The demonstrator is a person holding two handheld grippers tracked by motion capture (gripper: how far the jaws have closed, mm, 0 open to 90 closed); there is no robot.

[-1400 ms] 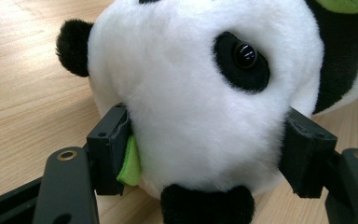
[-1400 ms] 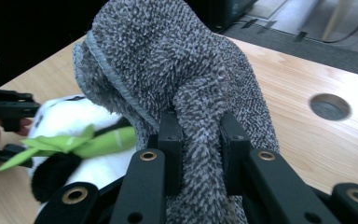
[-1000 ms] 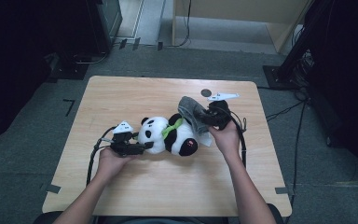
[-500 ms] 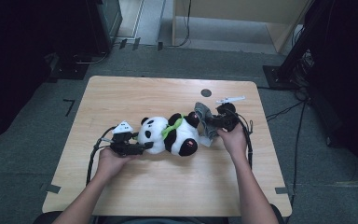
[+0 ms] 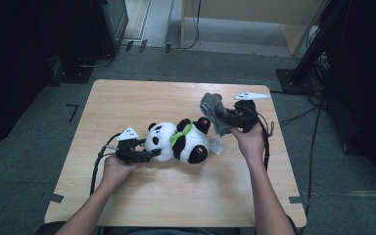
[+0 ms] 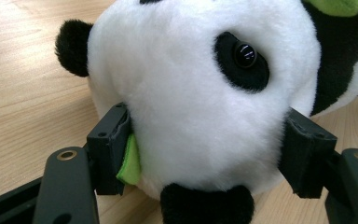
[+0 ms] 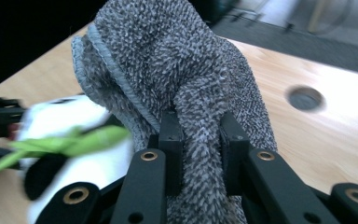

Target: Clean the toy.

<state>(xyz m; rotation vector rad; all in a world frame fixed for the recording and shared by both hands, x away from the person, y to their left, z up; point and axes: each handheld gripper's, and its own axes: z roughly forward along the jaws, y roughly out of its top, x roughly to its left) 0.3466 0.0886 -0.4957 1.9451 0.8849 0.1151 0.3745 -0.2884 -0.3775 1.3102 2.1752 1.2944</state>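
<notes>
High view: right gripper [image 5: 225, 117], clamping nubby grey cloth [image 5: 213, 110], lifted off fluffy panda [image 5: 178, 142] toward upper right; left gripper [image 5: 149, 155] gripped its head.

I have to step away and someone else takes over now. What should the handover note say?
Left hand-held gripper: clamped on the panda plush at its head, pinning it to the table.
Right hand-held gripper: shut on a grey cloth, held above the table just beyond the panda's feet.
Done: panda steadied, cloth picked up.
Left: probably wiping the panda with the cloth; the two are not touching.
</notes>
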